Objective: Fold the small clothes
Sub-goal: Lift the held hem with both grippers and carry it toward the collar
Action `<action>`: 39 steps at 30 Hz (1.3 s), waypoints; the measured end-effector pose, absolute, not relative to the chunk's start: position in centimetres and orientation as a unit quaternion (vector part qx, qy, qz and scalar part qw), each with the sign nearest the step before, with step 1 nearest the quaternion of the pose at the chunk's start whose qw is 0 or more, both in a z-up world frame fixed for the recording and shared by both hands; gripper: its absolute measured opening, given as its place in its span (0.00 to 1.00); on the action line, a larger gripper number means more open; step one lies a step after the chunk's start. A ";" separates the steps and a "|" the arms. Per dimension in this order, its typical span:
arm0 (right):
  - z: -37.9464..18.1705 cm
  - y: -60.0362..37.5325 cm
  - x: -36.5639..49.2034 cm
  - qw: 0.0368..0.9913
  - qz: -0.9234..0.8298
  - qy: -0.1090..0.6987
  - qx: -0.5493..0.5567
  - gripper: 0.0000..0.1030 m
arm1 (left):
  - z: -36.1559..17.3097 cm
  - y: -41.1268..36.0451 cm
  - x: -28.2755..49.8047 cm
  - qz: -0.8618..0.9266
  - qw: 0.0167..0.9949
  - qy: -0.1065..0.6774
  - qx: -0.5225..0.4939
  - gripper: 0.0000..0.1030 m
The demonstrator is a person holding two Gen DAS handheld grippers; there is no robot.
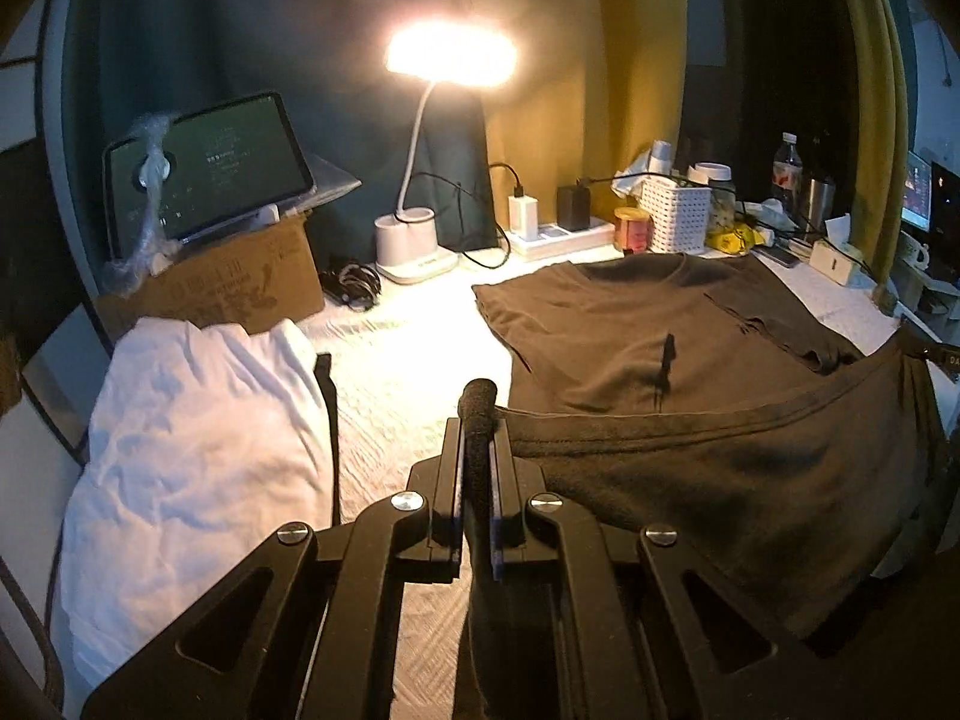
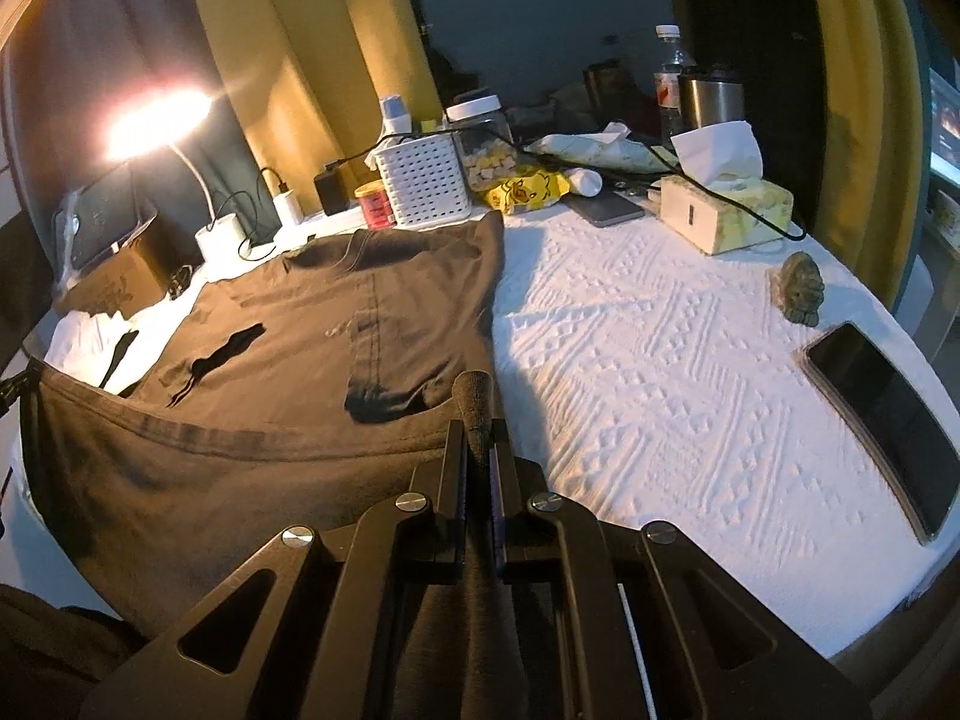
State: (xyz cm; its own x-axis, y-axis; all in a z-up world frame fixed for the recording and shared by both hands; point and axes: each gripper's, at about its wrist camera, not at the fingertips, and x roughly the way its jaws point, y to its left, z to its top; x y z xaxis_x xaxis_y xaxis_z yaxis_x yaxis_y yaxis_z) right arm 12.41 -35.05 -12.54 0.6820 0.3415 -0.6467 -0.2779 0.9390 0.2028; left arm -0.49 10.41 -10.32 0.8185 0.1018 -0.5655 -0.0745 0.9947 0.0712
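A dark brown T-shirt point(image 1: 630, 330) lies on the white textured table cover, neck toward the back. Its near hem is raised off the table and stretched between both grippers. My left gripper point(image 1: 478, 420) is shut on the hem's left corner, a roll of cloth poking out between the pads. My right gripper point(image 2: 477, 414) is shut on the hem's right corner, the T-shirt point(image 2: 336, 324) spreading away to its left. The lifted hem band point(image 2: 198, 432) hangs taut above the lower part of the shirt. One sleeve point(image 1: 774, 324) is folded over the body.
A white garment point(image 1: 192, 438) lies left of the shirt. At the back stand a lit desk lamp point(image 1: 450, 57), a tablet on a cardboard box point(image 1: 240, 276), a power strip, a white basket point(image 2: 423, 180), jars and bottles. A tissue box point(image 2: 726, 210) and phone point(image 2: 882, 414) lie right.
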 end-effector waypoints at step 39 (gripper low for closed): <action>-7.9 -31.9 23.0 0.931 0.179 0.314 0.046 0.07 | -7.6 12.3 8.8 0.060 0.966 0.250 0.033 0.05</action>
State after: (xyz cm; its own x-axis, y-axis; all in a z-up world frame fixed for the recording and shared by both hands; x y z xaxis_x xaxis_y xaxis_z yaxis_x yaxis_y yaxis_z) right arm 23.00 -31.95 -7.86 0.7382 0.3630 -0.5686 -0.3056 0.9314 0.1979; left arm 8.77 12.33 -7.63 0.8674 0.1327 -0.4797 -0.0998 0.9906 0.0936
